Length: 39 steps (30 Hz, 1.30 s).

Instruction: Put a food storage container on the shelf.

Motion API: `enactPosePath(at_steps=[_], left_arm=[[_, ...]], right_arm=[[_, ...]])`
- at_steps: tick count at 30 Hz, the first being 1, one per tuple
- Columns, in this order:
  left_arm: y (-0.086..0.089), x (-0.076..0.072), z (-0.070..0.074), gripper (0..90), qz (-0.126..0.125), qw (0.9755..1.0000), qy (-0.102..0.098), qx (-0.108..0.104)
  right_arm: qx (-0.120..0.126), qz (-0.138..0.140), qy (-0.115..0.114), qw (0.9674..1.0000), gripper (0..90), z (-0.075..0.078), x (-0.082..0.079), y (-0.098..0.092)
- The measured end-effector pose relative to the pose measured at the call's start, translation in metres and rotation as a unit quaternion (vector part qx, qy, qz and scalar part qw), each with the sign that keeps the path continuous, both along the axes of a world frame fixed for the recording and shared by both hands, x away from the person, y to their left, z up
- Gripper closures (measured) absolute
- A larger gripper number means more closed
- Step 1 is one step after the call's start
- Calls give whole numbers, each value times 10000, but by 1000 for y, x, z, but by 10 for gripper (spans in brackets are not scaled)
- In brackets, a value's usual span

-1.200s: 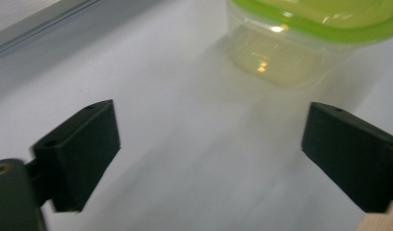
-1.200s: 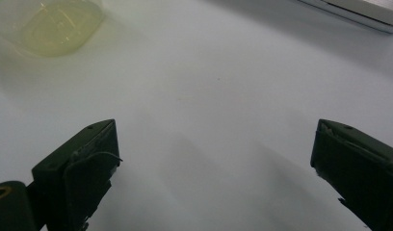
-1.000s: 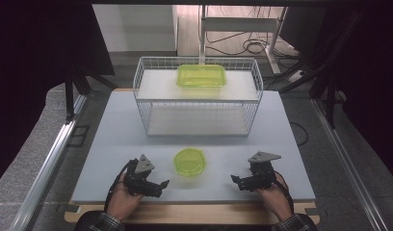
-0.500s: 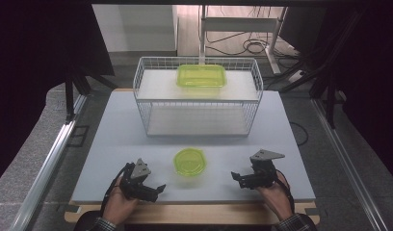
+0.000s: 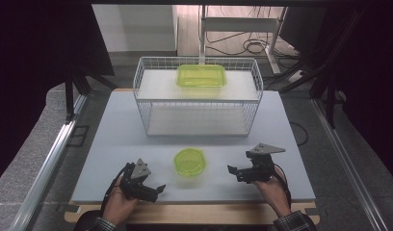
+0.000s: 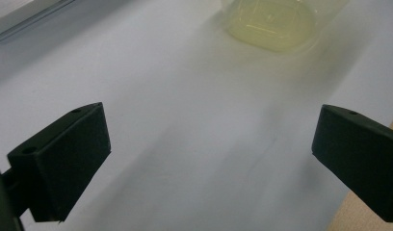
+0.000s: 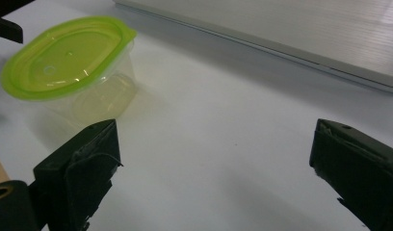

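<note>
A small round clear tub with a green lid stands on the white table near its front edge, between my two hands. My left gripper lies low at the front left, open and empty, pointing right toward the tub. Right of the tub, my right gripper is also open and empty, aimed left at the tub. A larger rectangular green-lidded container rests on the top shelf of the white wire rack at the back.
The wire rack has a lower shelf with nothing on it. A wooden strip runs along the table's front edge. Metal rails flank the table on both sides. Cables lie on the floor behind.
My left gripper has drawn back toward the front edge and sunk lower. The right gripper has shifted slightly. The tub has stayed in place.
</note>
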State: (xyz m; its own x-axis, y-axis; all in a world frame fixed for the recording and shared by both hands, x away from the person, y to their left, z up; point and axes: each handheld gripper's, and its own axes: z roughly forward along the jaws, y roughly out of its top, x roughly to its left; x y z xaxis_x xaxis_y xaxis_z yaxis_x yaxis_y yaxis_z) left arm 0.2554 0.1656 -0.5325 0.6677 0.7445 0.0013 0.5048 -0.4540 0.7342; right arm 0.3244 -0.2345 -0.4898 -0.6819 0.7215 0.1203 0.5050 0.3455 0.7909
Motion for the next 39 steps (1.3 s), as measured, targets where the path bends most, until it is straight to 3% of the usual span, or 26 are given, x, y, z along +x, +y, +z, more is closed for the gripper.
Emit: enactPosePath(at_steps=[9, 16, 20, 25, 34, 39], left_arm=[[1, 0, 1, 0, 12, 10000, 21, -90], [4, 0, 2, 0, 39, 10000, -20, -57], [6, 0, 2, 0, 69, 10000, -32, -32], [7, 0, 3, 0, 63, 10000, -57, 14], [6, -1, 3, 0, 39, 10000, -73, 36], [6, -1, 3, 0, 16, 10000, -67, 50]], right_arm=[[255, -19, 248, 9994, 49, 5, 10, 13], [319, 137, 660, 9972, 21, 6, 22, 34], [338, 238, 791, 9960, 109, 9, 26, 45], [629, 401, 1110, 9910, 236, 11, 35, 53], [727, 559, 1556, 9835, 412, 4, 44, 71], [846, 595, 1862, 9770, 494, -2, 51, 77]])
